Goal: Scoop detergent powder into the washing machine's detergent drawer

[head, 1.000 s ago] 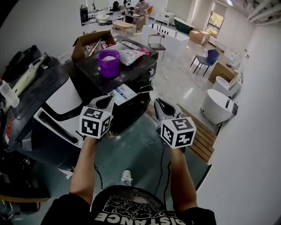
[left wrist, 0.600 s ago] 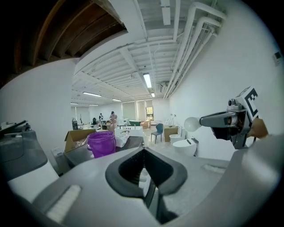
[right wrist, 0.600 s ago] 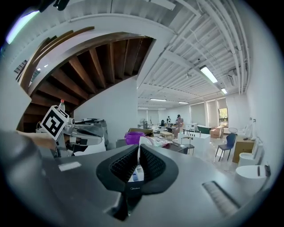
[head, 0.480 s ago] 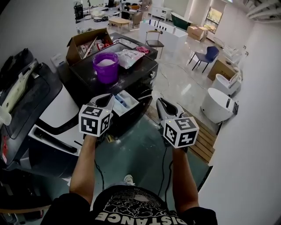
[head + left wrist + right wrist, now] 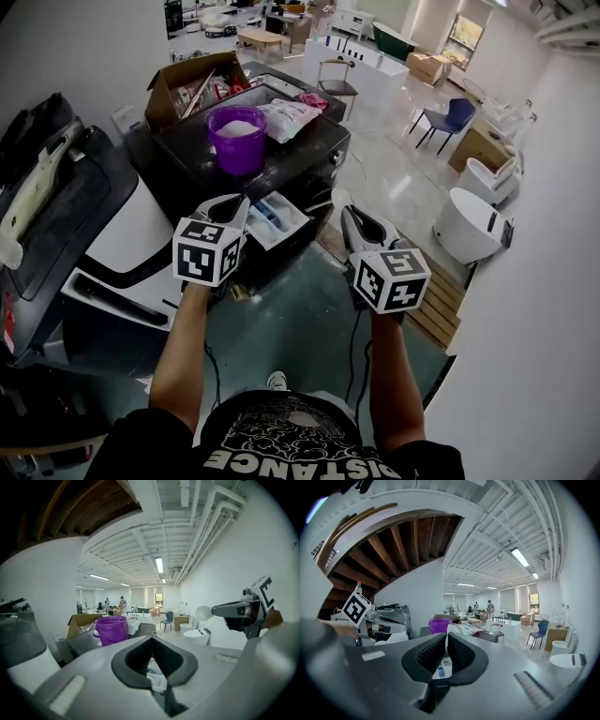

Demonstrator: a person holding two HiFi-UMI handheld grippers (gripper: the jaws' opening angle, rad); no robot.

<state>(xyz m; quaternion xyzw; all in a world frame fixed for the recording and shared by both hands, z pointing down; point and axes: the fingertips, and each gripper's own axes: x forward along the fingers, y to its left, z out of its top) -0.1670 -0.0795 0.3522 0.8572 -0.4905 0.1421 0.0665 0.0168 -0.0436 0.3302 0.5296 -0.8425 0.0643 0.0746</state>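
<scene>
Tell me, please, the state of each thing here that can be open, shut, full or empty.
Detergent drawer: pulled out, open.
Purple bucket: no lid, white powder inside.
Cardboard box: flaps open.
Left tongs: shut, empty.
Right tongs: shut, empty.

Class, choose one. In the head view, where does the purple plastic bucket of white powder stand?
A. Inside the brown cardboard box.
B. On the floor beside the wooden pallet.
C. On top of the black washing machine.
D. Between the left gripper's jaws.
C: the purple plastic bucket stands upright on top of the black washing machine.
</scene>
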